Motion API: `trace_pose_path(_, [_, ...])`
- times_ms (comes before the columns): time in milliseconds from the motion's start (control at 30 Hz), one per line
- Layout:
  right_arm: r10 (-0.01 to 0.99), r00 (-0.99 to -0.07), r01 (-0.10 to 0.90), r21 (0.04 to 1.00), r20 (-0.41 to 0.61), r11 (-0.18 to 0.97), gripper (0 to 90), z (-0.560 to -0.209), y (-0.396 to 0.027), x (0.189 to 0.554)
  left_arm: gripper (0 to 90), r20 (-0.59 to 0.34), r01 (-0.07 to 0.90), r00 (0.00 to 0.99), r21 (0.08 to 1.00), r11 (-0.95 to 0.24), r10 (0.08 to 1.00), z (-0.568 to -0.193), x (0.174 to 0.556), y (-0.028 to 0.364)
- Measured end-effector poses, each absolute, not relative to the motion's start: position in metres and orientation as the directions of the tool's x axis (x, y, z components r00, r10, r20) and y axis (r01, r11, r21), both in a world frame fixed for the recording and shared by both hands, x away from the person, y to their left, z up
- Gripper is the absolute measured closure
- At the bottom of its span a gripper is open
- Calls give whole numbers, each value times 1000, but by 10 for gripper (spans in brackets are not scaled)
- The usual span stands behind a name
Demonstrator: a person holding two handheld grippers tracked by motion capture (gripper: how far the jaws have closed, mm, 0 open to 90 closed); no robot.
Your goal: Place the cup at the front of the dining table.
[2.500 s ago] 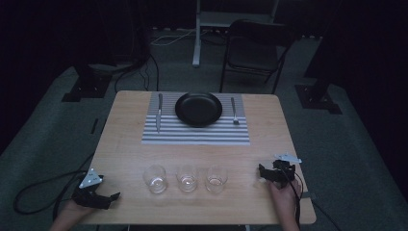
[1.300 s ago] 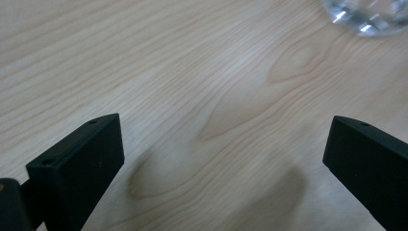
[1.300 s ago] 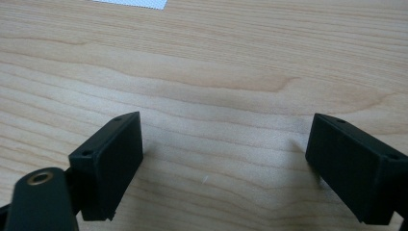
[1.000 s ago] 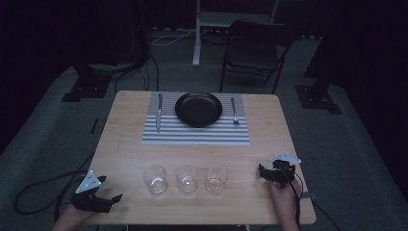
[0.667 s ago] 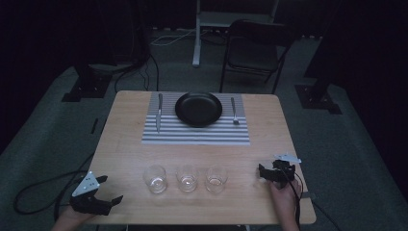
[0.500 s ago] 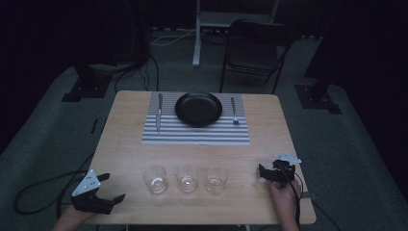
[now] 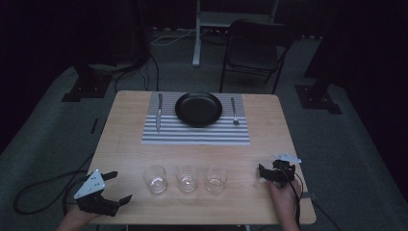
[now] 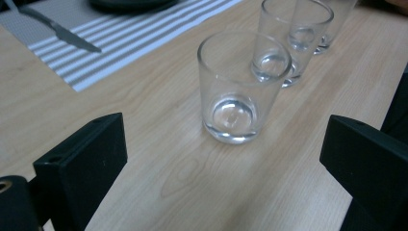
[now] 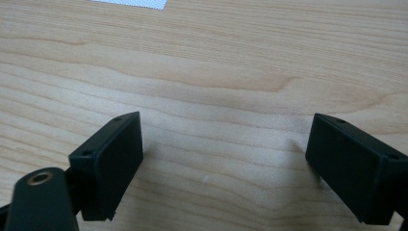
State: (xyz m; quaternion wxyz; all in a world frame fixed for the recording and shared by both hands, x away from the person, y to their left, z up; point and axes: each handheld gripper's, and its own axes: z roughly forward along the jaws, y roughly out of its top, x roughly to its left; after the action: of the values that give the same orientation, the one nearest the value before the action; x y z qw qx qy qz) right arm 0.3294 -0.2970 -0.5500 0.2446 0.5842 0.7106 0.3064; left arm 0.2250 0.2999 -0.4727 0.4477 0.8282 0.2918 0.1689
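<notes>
Dark floor surrounds my wooden table (image 7: 120,144). Just ahead of my left gripper (image 7: 120,187), between its spread jaws but untouched, stands the nearest glass (image 8: 238,86), first of a row of three. That gripper has lifted and crept toward it since a second ago. My right gripper (image 7: 262,173) rests spread, unmoved, beyond the row's far end.

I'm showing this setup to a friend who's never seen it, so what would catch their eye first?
Probably the row of three empty clear glasses along the near part of the wooden table. Behind them a black plate sits on a striped placemat. The left gripper, jaws open, points at the nearest glass; the right gripper rests open at the row's other end.
</notes>
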Motion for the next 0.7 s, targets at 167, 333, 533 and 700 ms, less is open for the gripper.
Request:
trace_pose_path(167, [980, -198, 681, 721, 10, 130, 123, -550, -297, 329, 29, 24, 311, 781, 852, -422, 624, -466, 226, 296])
trace_pose_path(333, [980, -198, 681, 721, 10, 130, 123, -550, -297, 329, 29, 34, 293, 797, 852, -434, 604, -460, 230, 289])
trace_pose_path(533, [980, -198, 681, 721, 10, 130, 123, -550, -297, 329, 29, 42, 280, 819, 841, -463, 572, -458, 236, 280])
trace_pose_path(700, [980, -198, 681, 721, 10, 130, 123, -550, -297, 329, 29, 49, 266, 831, 840, -473, 554, -451, 240, 274])
